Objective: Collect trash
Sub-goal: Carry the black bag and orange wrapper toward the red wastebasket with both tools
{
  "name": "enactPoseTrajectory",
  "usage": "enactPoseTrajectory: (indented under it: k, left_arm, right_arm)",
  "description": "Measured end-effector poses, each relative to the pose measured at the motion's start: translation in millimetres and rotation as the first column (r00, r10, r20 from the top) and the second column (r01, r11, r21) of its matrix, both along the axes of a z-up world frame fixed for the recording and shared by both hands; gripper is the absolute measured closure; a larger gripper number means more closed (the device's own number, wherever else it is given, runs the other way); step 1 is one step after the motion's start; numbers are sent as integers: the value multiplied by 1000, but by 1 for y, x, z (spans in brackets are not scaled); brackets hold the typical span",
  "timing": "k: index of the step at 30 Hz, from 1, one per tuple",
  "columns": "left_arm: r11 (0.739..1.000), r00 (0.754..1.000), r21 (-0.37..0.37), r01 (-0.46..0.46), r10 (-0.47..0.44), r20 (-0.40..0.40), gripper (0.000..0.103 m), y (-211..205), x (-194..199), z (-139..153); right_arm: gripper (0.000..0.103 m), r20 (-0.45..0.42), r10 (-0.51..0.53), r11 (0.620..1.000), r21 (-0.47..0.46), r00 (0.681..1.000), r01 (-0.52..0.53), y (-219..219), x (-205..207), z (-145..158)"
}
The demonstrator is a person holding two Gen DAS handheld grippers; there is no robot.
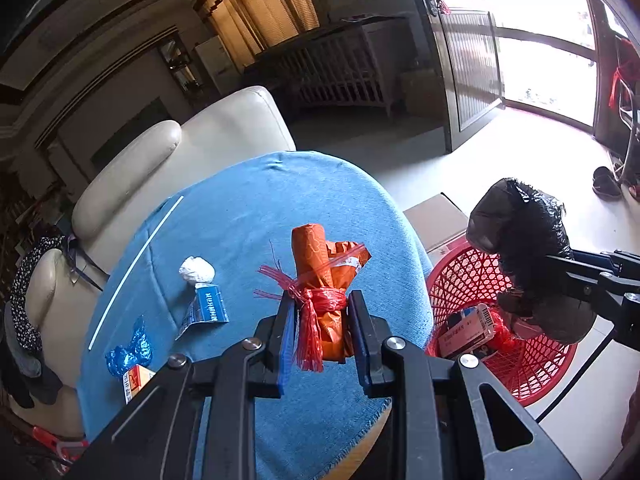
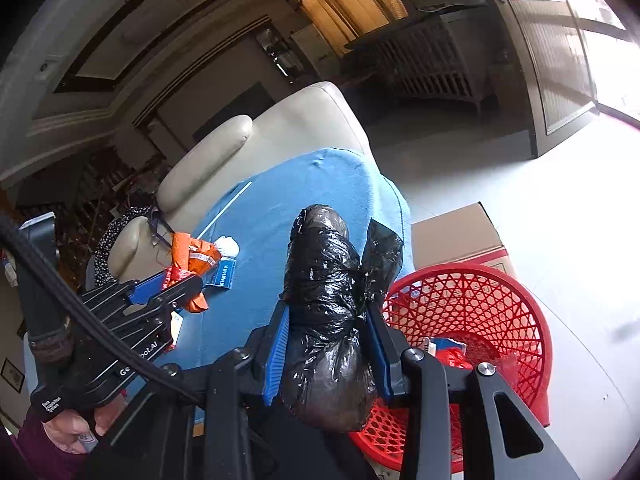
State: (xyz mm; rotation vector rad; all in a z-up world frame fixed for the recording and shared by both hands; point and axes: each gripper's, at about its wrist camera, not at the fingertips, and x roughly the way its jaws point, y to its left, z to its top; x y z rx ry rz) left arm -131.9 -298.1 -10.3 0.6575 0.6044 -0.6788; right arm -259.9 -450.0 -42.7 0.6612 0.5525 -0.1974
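1. Nearest, on the left: left gripper [image 1: 322, 320] pinching an orange bundle [image 1: 324, 280] tied round its middle with red plastic strip, held upright above the blue cloth [image 1: 248, 208], clear of the surface.
2. Nearest, on the right: right gripper [image 2: 330, 320] clamped on a black bag bundle [image 2: 326, 280], knotted and bulging on both sides of the pads, held over the near right edge of the cloth and just beside the red basket [image 2: 500, 300].
3. Judged step: carrying, both pieces lifted and not yet dropped.
4. Down on the floor to the right: red basket already holding a small box [image 1: 466, 332] and some red wrapping.
5. Next move, as a judgement: swing each bundle right until it hangs over the basket mouth, then spread the jaws; black bundle is closer, so likely first. Care needed to keep the two grippers apart.
6. Farther left on the cloth, still to be picked up: blue crumpled wrapper [image 1: 128, 350], blue-and-white packet [image 1: 206, 312], white paper ball [image 1: 197, 270], long white stick [image 1: 136, 270].
7. Beyond the basket: cardboard box [image 2: 456, 236]; behind the cloth, cream armchair [image 1: 208, 136].
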Motion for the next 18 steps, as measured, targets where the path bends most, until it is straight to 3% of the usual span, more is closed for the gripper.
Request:
enactPoseTrajectory:
  k: [18]
  left_arm:
    - [997,996,26,69,-67,-61,76,-27,-11,-17]
  right_arm:
    - [64,-22,-54,997,51,998,55,-25,-16,-13]
